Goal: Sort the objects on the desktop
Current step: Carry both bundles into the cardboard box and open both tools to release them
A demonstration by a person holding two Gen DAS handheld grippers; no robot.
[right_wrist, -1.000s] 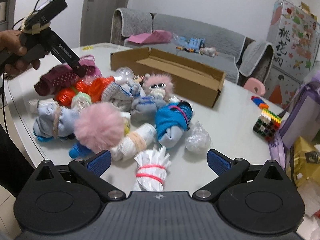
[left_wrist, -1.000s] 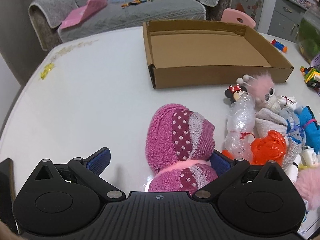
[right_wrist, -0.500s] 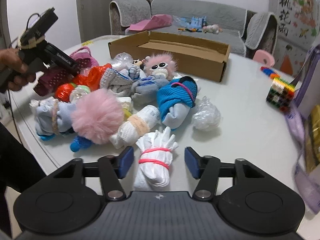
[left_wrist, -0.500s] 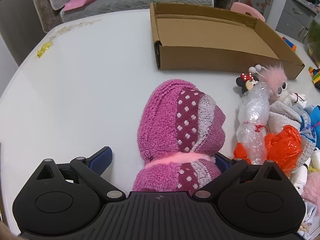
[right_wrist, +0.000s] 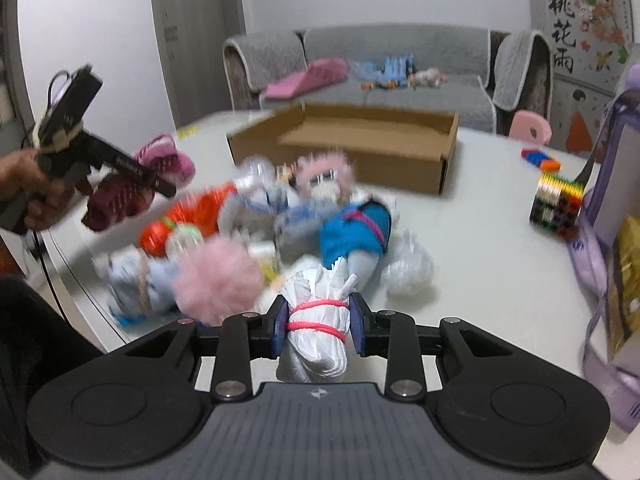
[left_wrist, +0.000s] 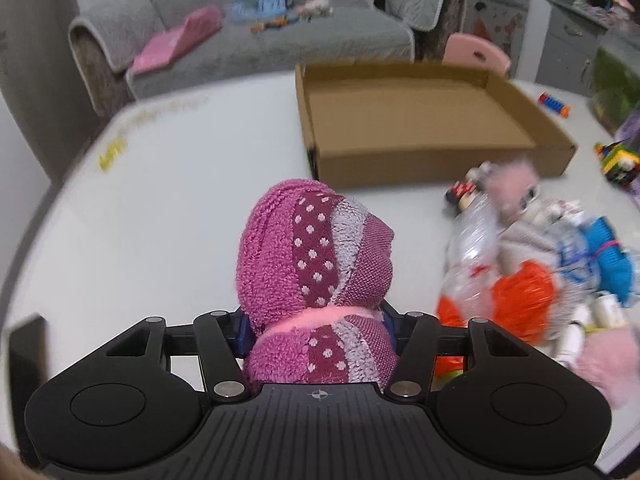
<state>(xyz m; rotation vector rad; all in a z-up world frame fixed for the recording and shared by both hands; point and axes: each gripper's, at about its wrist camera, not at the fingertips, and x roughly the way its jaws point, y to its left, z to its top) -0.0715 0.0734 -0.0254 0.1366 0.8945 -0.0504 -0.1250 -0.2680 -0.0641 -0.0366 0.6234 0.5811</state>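
Box: shallow brown cardboard box (left_wrist: 420, 120) stands open toward the far edge of the white tabletop (left_wrist: 160, 220); nothing shows inside it, so by the look of it no item is sorted yet.
Left gripper: black left gripper (left_wrist: 316, 326) has just been closing its jaws; its blue pads now clench the waist of the fuzzy magenta sock bundle with white dots (left_wrist: 312, 256), at its pink band. From the right wrist view the bundle looks lifted clear of the tabletop.
Right gripper: black right gripper (right_wrist: 318, 322) has just been closing too; its pads grasp the white crinkled plastic roll tied with pink rubber bands (right_wrist: 316, 332) near the front edge.
Pile: between box and front edge lie the rest, heaped and touching: orange plastic bag (right_wrist: 184, 220), fluffy pink pompom (right_wrist: 218, 284), blue knitted sock roll (right_wrist: 356, 232), clear plastic wad (right_wrist: 408, 272), pale blue bundle (right_wrist: 132, 280), pink furry toy with eyes (right_wrist: 324, 172).
Progress: early; two items gripped, none delivered.
Left to do: carry both over the box wall and release them, then clear the pile piece by piece.
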